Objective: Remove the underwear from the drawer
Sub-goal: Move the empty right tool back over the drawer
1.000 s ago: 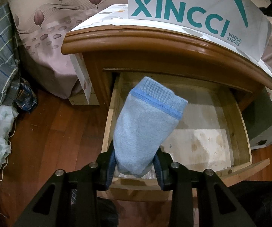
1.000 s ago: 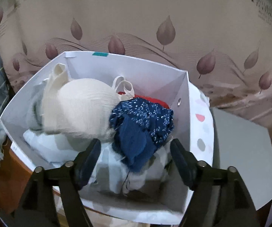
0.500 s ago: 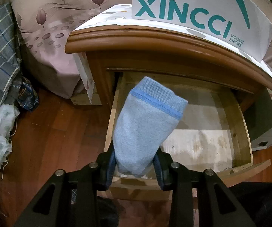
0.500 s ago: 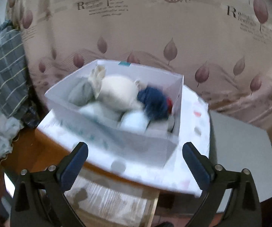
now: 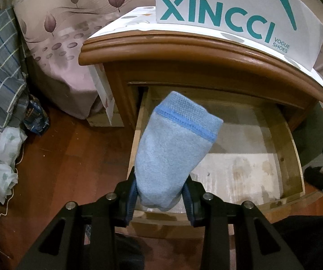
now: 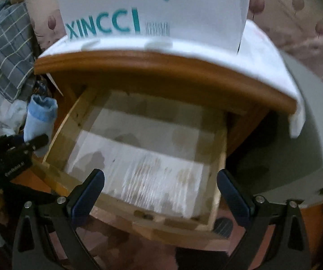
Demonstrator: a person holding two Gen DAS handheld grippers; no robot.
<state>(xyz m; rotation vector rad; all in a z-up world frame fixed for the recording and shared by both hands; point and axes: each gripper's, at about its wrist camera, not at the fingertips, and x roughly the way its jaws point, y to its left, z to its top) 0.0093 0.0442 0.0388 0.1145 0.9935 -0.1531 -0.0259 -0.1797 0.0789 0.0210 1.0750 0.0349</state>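
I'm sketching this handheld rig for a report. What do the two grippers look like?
Both match: the left gripper and the right gripper have matte black angular finger arms with silver screw heads and dark blue pads on the inner faces. Small white lettering marks the left gripper's black body in the right wrist view.

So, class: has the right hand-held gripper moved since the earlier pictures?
Yes. The right hand-held gripper, jaws just opened wider and empty, has dropped from above the shoe box to the open drawer.

Black angular gripper frames (image 5: pixel 159 202) with silver screws, dark blue pads (image 6: pixel 87 193); small white lettering on the left gripper's body (image 6: pixel 13 168).
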